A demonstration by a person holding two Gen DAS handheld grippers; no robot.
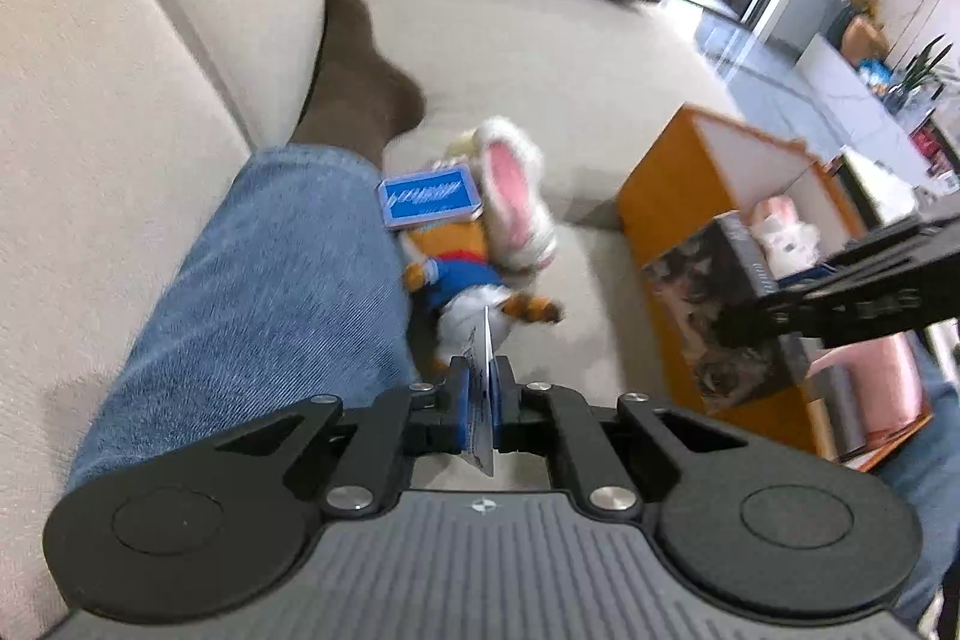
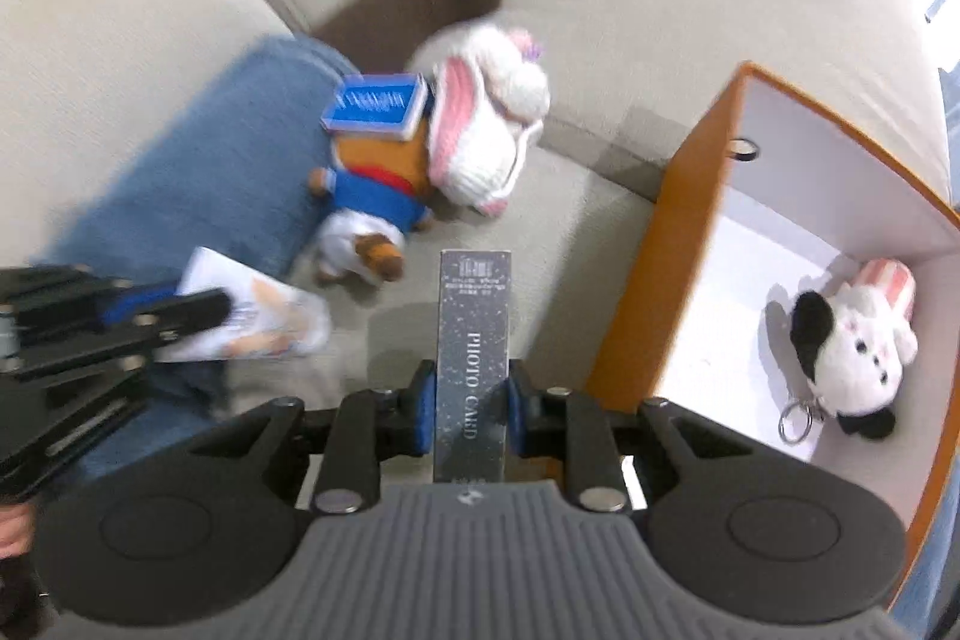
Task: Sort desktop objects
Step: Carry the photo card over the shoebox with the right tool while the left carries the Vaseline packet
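Blue pads of the left tool [image 1: 487,394] are pressed together on a thin white printed card [image 1: 483,418], held edge-on so it shows as a sliver between the 2 fingers; from the right wrist view the same card [image 2: 252,313] reads as a glossy white sheet with a pale cartoon print, sticking out past the black fingers. The right tool [image 2: 471,400] is clamped on a narrow dark grey speckled box [image 2: 474,358] lettered "PHOTO CARD" — its jaws grip the box's 2 long sides, and the box stands out ahead of the fingers. In the left wrist view that box [image 1: 720,304] hangs in front of the open orange cardboard box with white inside [image 1: 672,196].

Below both tools lies a beige fabric sofa [image 1: 540,52]. On its seat, against a person's blue-jeaned leg [image 1: 258,280], lies an orange plush toy in a blue top [image 2: 384,184], with a small blue card deck [image 2: 378,103] resting on it and a white knitted rabbit with pink ears [image 2: 486,124] touching its side. Inside the orange box [image 2: 648,280] lies a white plush keychain with a black ear and a metal ring [image 2: 852,346].
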